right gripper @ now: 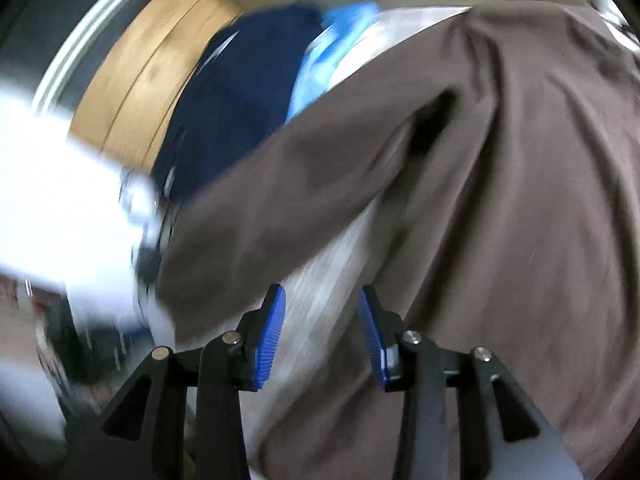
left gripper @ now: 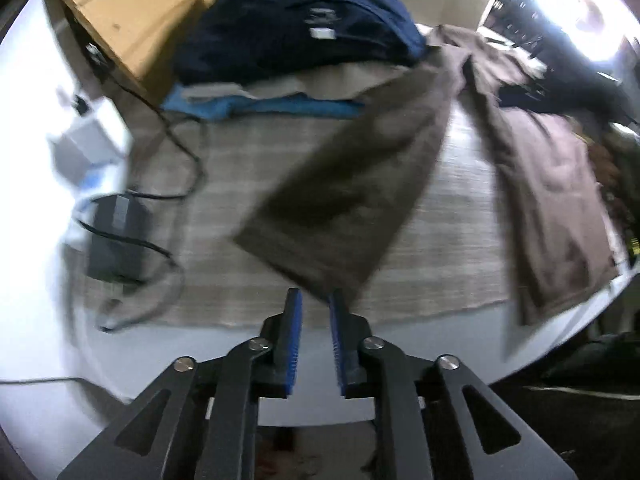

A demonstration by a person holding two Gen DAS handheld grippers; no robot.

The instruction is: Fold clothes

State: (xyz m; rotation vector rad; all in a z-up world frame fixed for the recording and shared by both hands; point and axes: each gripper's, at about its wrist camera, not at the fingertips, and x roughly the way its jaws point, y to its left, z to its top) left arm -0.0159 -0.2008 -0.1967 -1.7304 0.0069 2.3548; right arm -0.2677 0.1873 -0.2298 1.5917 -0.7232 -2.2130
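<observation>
My left gripper [left gripper: 316, 300] hangs over the near edge of a striped beige cloth [left gripper: 224, 200] spread on the white worktop [left gripper: 28, 128]; its jaws stand a little apart, and a corner of the brown garment [left gripper: 344, 184] lies right at their tips, though through the blur I cannot tell whether they grip it. That part of the brown garment runs slantwise across the cloth toward the far right, where the rest of it lies rumpled along the right edge of the worktop. At the far end a navy garment [left gripper: 296, 36] sits heaped on a blue folded cloth [left gripper: 280, 106]. A black box [left gripper: 116, 236] with cables lies at the left. My right gripper [right gripper: 322, 304] has its jaws wide apart with nothing between them, above the bare strip of striped cloth between the brown sleeve and the garment's body, whose fabric lies just beside the right pad [right gripper: 370, 332]
</observation>
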